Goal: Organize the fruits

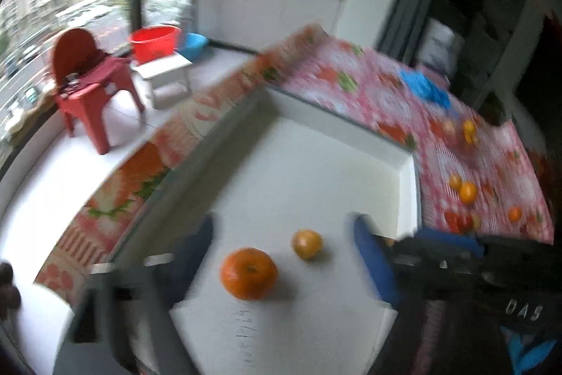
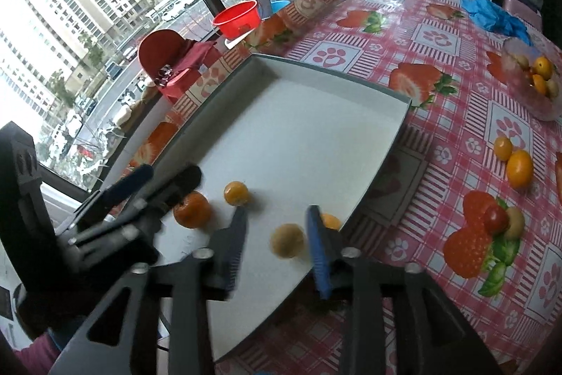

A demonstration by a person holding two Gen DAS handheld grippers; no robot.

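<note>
Perhaps 4 fruits on tray point(image 2: 316, 115)

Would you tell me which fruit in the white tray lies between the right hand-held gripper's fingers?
The dull yellow-brown fruit; the orange tangerine sits left, beside the left gripper.

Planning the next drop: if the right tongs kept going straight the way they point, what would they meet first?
Probably the pale yellow fruit lying in the white tray, between the open right tongs; depth is unclear.

Glossy plastic tablecloth point(image 2: 439, 34), matt white tray point(image 2: 298, 129), ribbed gripper pads point(image 2: 318, 255).
</note>
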